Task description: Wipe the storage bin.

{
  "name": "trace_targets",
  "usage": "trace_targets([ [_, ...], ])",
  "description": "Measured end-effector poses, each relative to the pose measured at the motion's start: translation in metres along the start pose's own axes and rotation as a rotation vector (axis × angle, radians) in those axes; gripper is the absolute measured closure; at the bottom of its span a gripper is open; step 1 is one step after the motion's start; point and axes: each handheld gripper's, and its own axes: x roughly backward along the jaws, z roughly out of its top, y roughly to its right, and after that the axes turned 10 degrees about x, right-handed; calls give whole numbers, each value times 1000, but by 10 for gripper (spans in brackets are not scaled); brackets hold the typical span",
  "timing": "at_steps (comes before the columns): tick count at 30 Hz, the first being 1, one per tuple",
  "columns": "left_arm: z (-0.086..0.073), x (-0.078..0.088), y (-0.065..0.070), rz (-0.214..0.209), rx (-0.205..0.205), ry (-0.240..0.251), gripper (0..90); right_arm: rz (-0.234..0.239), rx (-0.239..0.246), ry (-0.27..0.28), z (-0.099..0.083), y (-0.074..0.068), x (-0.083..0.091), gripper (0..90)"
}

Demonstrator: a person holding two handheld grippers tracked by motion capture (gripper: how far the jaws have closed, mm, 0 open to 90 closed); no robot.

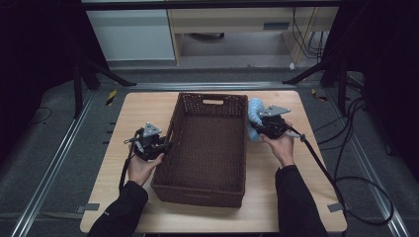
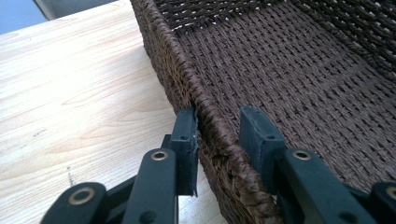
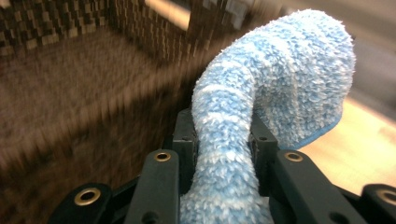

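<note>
A pale wooden tabletop (image 1: 133, 123) with rounded corners carries the things; its grain shows clearly in the left gripper view, light with faint streaks. A dark brown woven basket (image 1: 205, 148) stands directly on it, near the middle, its long sides running away from the person. The basket is rectangular and open-topped, with a cut-out handle slot in its far end wall, and its near end comes close to the tabletop's near edge. Bare wood shows on both sides of the basket, with strips along the far and near edges
</note>
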Motion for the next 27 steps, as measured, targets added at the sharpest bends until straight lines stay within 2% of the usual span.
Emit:
trace_targets([
  [3, 0, 1, 1, 30, -7, -2, 597, 15, -4, -27, -8, -4, -5, 711],
  [5, 1, 5, 2, 35, 2, 12, 511, 39, -10, -80, -22, -11, -12, 711],
  [7, 2, 9, 3, 30, 5, 19, 476, 47, -22, -100, -28, -15, -15, 710],
  [11, 1, 15, 6, 33, -1, 15, 451, 54, -30, -73, -23, -14, -6, 709],
  [13, -1, 18, 9, 34, -8, 7, 450, 54, -38, -15, -16, -12, 7, 709],
  [14, -1, 19, 9, 33, -7, 0, 450, 54, -38, -15, -16, -12, 7, 709],
  [15, -4, 20, 10, 33, -6, -3, 458, 44, -27, 33, -8, -10, 20, 709],
  [16, -4, 20, 10, 33, -6, -3, 458, 44, -27, 33, -8, -10, 20, 709],
  [17, -7, 22, 11, 40, -13, -21, 459, 37, -17, 75, 1, -10, 32, 709],
  [18, -7, 22, 11, 40, -13, -21, 462, 37, -17, 75, 1, -10, 32, 709],
  [19, -10, 22, 12, 40, -15, -28, 474, 39, -5, 88, 7, -12, 40, 709],
  [22, -15, 22, 11, 34, -5, -44, 528, 37, 22, 74, 9, -16, 42, 710],
  [25, -18, 22, 9, -6, 20, -43, 568, 44, 30, 53, 4, -22, 39, 710],
  [26, -18, 22, 9, -17, 24, -44, 616, 53, 29, 25, -2, -26, 35, 710],
  [27, -18, 22, 10, -7, 22, -35, 625, 59, 28, 11, -5, -28, 34, 710],
])
